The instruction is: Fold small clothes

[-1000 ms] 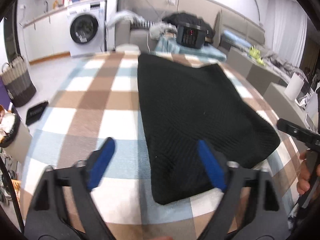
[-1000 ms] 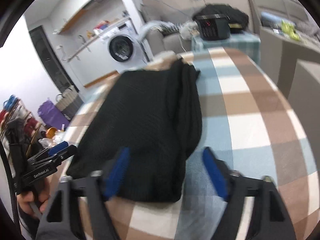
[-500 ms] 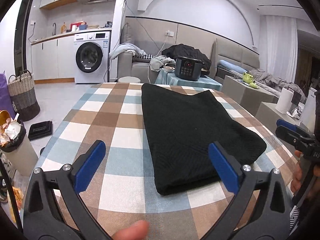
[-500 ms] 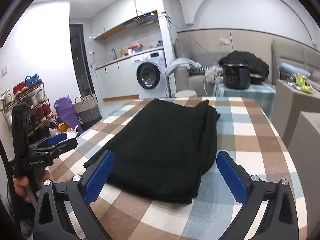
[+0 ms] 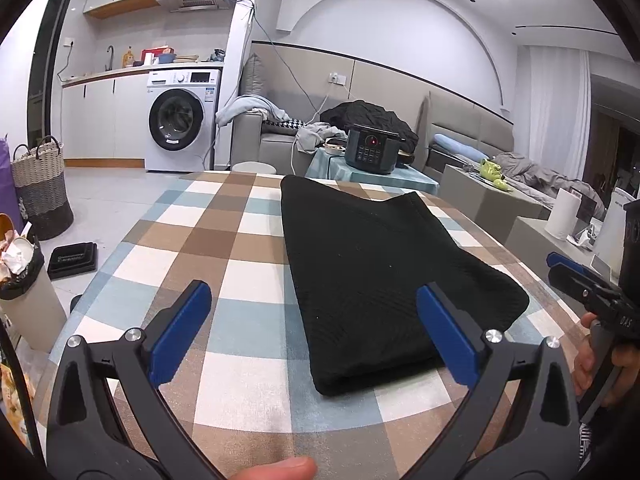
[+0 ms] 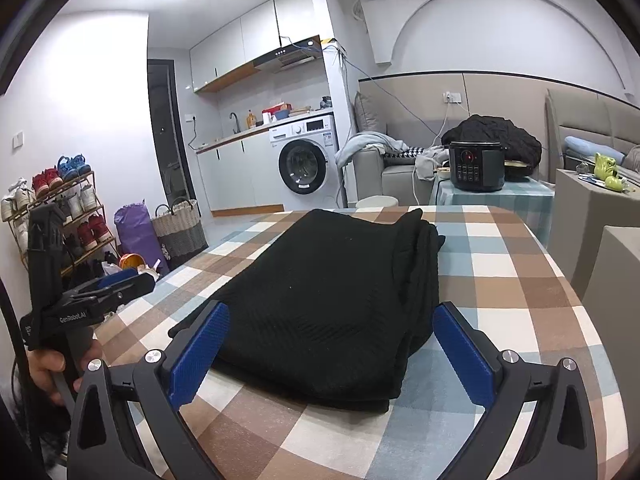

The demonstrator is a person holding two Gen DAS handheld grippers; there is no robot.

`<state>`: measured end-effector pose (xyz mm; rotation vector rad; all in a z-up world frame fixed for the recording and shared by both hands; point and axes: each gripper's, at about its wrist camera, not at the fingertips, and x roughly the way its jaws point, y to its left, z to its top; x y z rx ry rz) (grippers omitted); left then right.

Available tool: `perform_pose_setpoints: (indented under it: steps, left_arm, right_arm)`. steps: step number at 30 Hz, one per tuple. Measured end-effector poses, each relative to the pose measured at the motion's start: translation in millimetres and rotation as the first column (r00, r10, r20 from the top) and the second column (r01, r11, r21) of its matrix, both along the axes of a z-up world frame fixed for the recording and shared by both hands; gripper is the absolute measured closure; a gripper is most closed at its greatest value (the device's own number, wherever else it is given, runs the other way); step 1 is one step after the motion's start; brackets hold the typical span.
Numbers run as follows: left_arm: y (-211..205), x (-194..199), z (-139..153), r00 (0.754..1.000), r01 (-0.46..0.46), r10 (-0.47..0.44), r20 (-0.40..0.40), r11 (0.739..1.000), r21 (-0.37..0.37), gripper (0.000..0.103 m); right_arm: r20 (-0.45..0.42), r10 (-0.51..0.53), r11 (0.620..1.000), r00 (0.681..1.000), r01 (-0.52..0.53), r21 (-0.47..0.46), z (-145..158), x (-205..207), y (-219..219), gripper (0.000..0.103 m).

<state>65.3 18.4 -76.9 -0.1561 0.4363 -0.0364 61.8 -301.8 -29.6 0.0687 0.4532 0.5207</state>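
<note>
A black knitted garment (image 5: 380, 260) lies folded into a long rectangle on the checked tablecloth (image 5: 224, 240). My left gripper (image 5: 314, 294) hovers open over the table's near edge, its blue pads (image 5: 184, 332) astride the garment's near left corner, touching nothing. The right gripper (image 5: 576, 276) shows at the right edge, held by a hand. In the right wrist view the same garment (image 6: 328, 288) has its layered edges on the right. My right gripper (image 6: 331, 312) is open before its near end, with nothing held. The left gripper (image 6: 108, 292) stands at the left edge.
Beyond the table are a washing machine (image 5: 180, 120), a woven basket (image 5: 40, 184), a full bin (image 5: 20, 280) at the left, a pressure cooker (image 5: 372, 148) on a side table, a sofa with clothes and a shoe rack (image 6: 60, 208). A paper roll (image 5: 562, 214) stands at right.
Both grippers have drawn back from the garment and tipped upward, so more of the room shows. Their jaws have spread a little wider. The garment has stayed in place.
</note>
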Motion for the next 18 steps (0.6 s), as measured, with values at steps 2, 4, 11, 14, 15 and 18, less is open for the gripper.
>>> perform_pose_setpoints:
  steps: [2, 4, 11, 14, 15, 18]
  left_arm:
    - [-0.9, -0.2, 0.4, 1.000, 0.002, -0.002, 0.002, 1.000, 0.004, 0.001]
    - [-3.0, -0.7, 0.8, 1.000, 0.009, -0.009, 0.006, 1.000, 0.013, 0.001]
    - [-12.2, 0.1, 1.2, 1.000, 0.023, -0.024, 0.017, 0.998, 0.054, 0.001]
    - [-14.6, -0.8, 1.6, 0.999, 0.030, -0.031, 0.020, 0.998, 0.061, 0.001]
    - [-15.1, -0.9, 1.6, 0.999, 0.031, -0.033, 0.021, 0.998, 0.063, 0.001]
    - [-16.6, 0.0, 1.0, 0.999, 0.037, -0.039, 0.021, 0.997, 0.068, 0.001]
  right_arm:
    - [0.003, -0.004, 1.000, 1.000, 0.004, 0.006, 0.5, -0.5, -1.2, 0.000]
    - [0.014, -0.015, 1.000, 1.000, 0.015, 0.001, 1.2, -2.3, -0.9, 0.000]
    - [0.053, 0.009, 0.998, 0.999, -0.005, -0.062, 2.2, -8.8, 12.2, 0.000]
    - [0.050, 0.016, 0.997, 0.999, -0.012, -0.071, 0.9, -6.5, 13.6, 0.000]
    - [0.049, 0.014, 0.998, 0.999, -0.010, -0.068, 0.5, -5.9, 12.9, 0.000]
    - [0.039, 0.005, 0.998, 0.999, -0.003, -0.055, -0.6, -3.3, 9.7, 0.000]
